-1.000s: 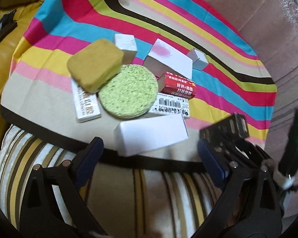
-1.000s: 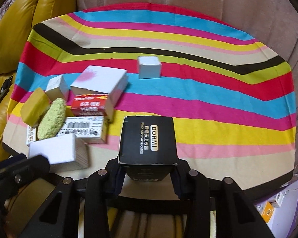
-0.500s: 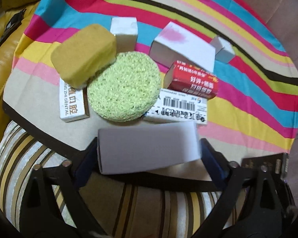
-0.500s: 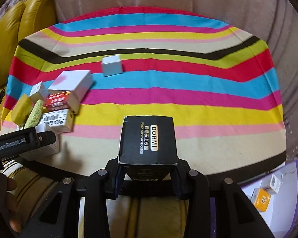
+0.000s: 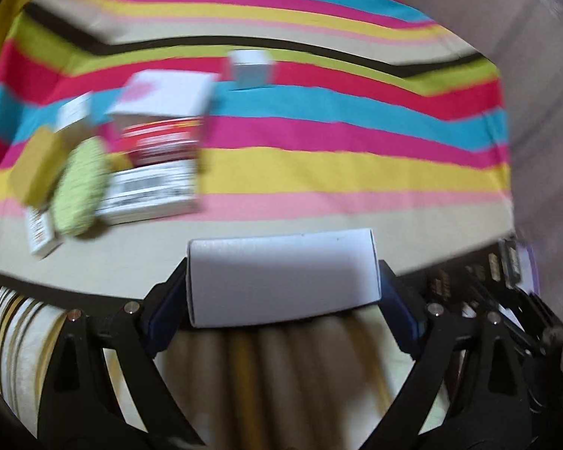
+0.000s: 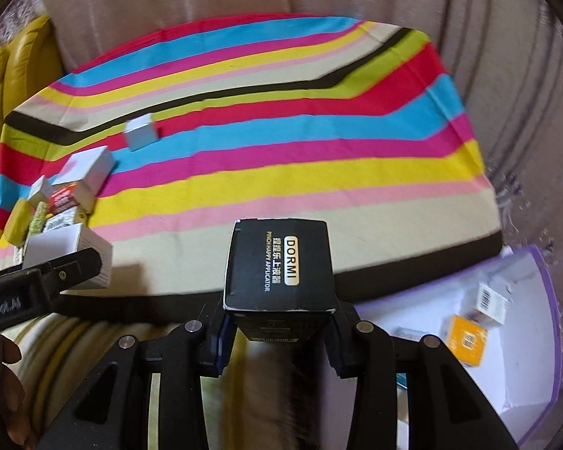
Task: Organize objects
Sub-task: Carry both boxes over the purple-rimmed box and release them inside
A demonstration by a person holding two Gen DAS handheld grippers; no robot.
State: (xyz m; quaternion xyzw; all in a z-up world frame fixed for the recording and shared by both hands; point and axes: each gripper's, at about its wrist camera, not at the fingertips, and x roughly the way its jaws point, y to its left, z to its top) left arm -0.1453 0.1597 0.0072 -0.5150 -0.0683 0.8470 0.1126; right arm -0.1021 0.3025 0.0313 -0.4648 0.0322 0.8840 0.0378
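- Lifted off the cloth since a second ago, the white box (image 5: 281, 281) now sits crosswise in the left tongs (image 5: 281, 292), clenched on its two ends, above the near edge of the striped cloth (image 5: 319, 172).
- Swung rightward over the same second, the right tongs (image 6: 279, 322) grip the black DORMI box (image 6: 279, 270) by its sides, past the cloth's near edge and just left of the purple-rimmed tray (image 6: 540, 300).
- That tray, off the cloth's near right corner, already holds an orange box (image 6: 465, 339) and a small barcoded box (image 6: 489, 300).
- Left behind near the cloth's left edge: a pink-marked white box (image 5: 165, 93), a red box (image 5: 161, 140), a barcoded box (image 5: 150, 191), a green sponge (image 5: 80, 187), a yellow sponge (image 5: 33, 172), and a small lone box (image 5: 249, 67) further back.
- Judged from this, sorting is under way, with most items still to go.
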